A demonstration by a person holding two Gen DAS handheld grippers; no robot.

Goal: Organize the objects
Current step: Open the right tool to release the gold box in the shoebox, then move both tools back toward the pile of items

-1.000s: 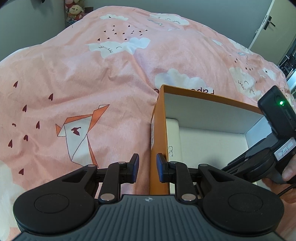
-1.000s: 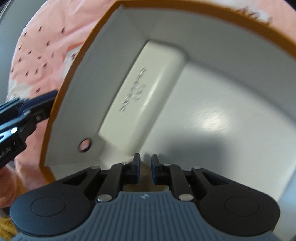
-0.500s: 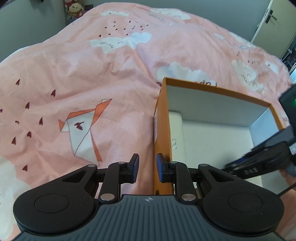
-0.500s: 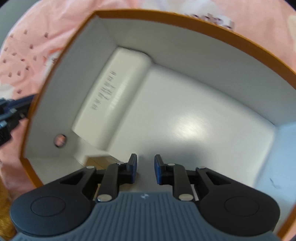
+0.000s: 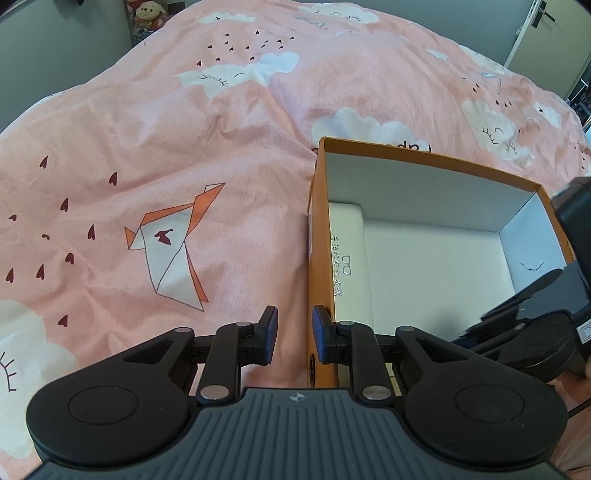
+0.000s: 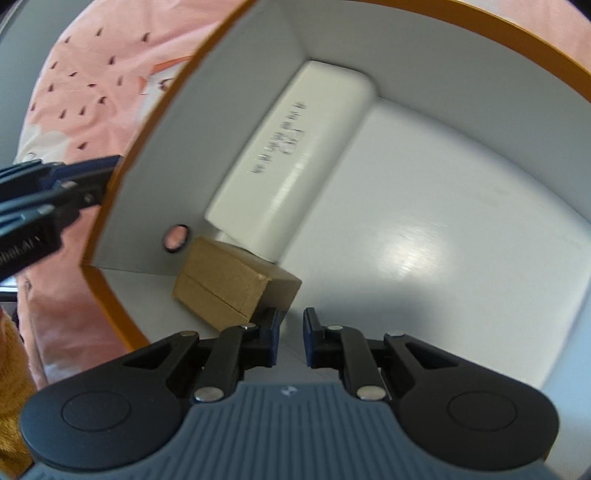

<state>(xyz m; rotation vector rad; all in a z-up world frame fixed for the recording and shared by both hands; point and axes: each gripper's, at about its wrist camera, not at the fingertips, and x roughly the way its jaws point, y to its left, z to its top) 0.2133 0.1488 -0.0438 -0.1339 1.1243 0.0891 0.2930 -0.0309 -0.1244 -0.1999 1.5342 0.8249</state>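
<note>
An orange box [image 5: 320,236] with a white inside lies open on the pink bedspread [image 5: 184,147]. A white case [image 5: 349,258] lies inside along its left wall; it also shows in the right wrist view [image 6: 291,166]. A small brown cardboard box [image 6: 229,291] lies in the near left corner of the orange box [image 6: 110,302]. My left gripper [image 5: 294,338] is open and empty, its jaws on either side of the box's left wall near the corner. My right gripper [image 6: 290,338] is open and empty, just above the box's floor, beside the cardboard box.
The bedspread covers the whole bed, with cloud and bird prints. A soft toy [image 5: 146,16] sits at the far left by the wall. A door [image 5: 546,26] stands at the far right.
My right gripper has pulled back and let go of the brown cardboard box, which now lies in the box's corner. My left gripper has hardly moved.
</note>
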